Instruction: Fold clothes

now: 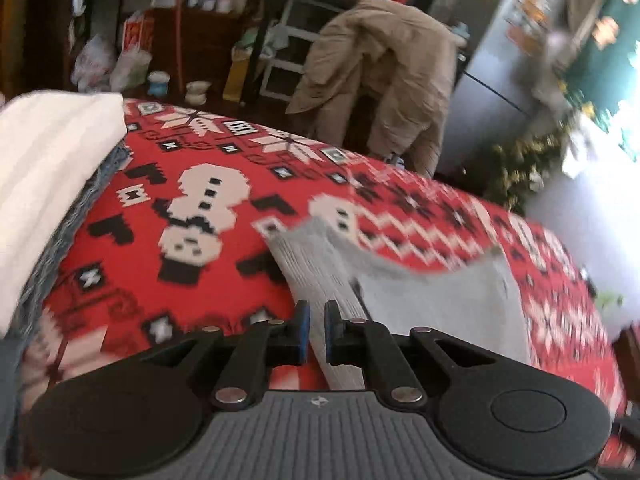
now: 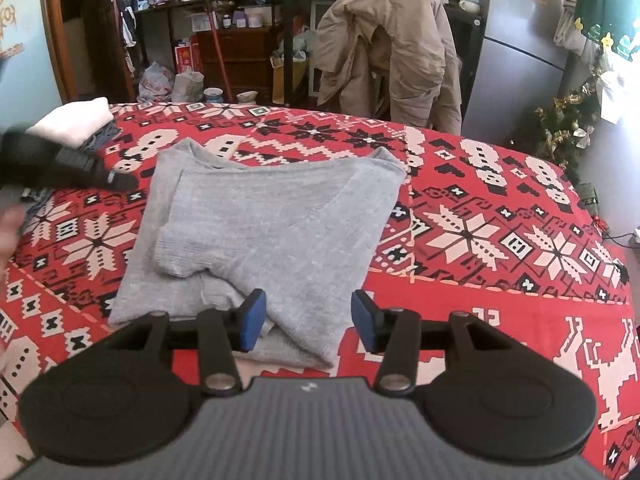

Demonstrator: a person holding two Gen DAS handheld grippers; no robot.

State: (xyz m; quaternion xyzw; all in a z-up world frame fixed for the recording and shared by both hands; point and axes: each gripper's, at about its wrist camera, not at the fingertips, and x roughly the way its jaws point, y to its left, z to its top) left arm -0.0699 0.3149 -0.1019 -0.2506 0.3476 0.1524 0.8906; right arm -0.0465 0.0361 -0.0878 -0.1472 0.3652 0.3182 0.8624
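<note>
On the red, white and black snowflake-patterned cover [image 2: 500,216]: everything is lying here.
Far left: a folded white cloth [image 2: 76,122] is sitting on a blue-grey knit piece [image 2: 102,136].
Left gripper [image 1: 316,330]: its blue pads are pinching a ribbed edge of the light grey knit sweater [image 1: 436,300]; in the right wrist view it is showing as a dark blur [image 2: 60,162] just left of the sweater.
Centre: the grey sweater [image 2: 272,216] is lying partly folded, one sleeve crossing its front.
Right gripper [image 2: 308,320]: its jaws are standing apart over the sweater's near hem, gripping nothing.
Behind: a beige jacket [image 2: 388,48] is hanging over a chair.
</note>
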